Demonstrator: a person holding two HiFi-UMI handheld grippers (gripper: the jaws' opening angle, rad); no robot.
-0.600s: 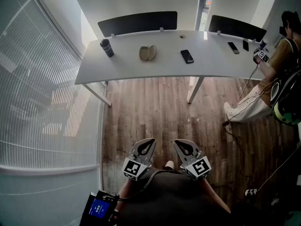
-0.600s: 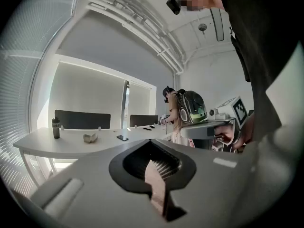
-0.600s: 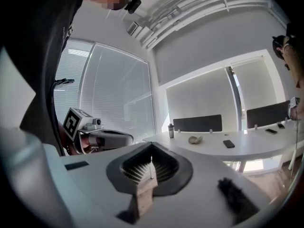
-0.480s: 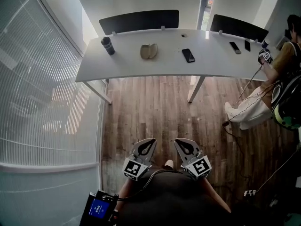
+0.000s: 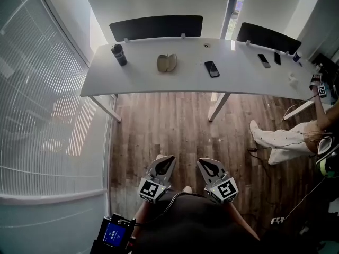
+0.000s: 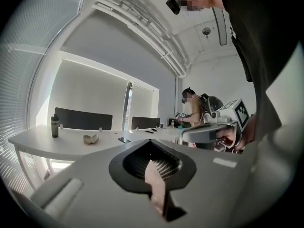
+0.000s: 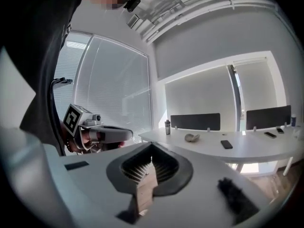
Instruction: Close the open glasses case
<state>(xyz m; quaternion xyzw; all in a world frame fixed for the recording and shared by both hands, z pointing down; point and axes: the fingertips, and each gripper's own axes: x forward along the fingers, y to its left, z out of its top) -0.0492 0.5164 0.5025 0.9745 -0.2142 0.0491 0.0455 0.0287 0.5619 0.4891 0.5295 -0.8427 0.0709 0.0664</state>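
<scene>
The open glasses case (image 5: 166, 63) is beige and lies with both halves spread on the white table (image 5: 159, 81), far ahead of me. The left gripper view shows the case (image 6: 90, 138) small and distant, and so does the right gripper view (image 7: 192, 137). My left gripper (image 5: 161, 168) and right gripper (image 5: 210, 169) are side by side close to my body, above the wooden floor and well short of the table. Both are shut with nothing held, their jaws pressed together.
On the table a dark bottle (image 5: 119, 54) stands left of the case and a black phone (image 5: 212, 69) lies to its right. More phones (image 5: 264, 61) lie further right. A seated person (image 5: 288, 139) is at the right edge. Blinds (image 5: 37, 105) line the left side.
The view has shifted slightly, and the person at the right now sits lower and further towards the frame's edge. Both grippers stay shut by my body.
</scene>
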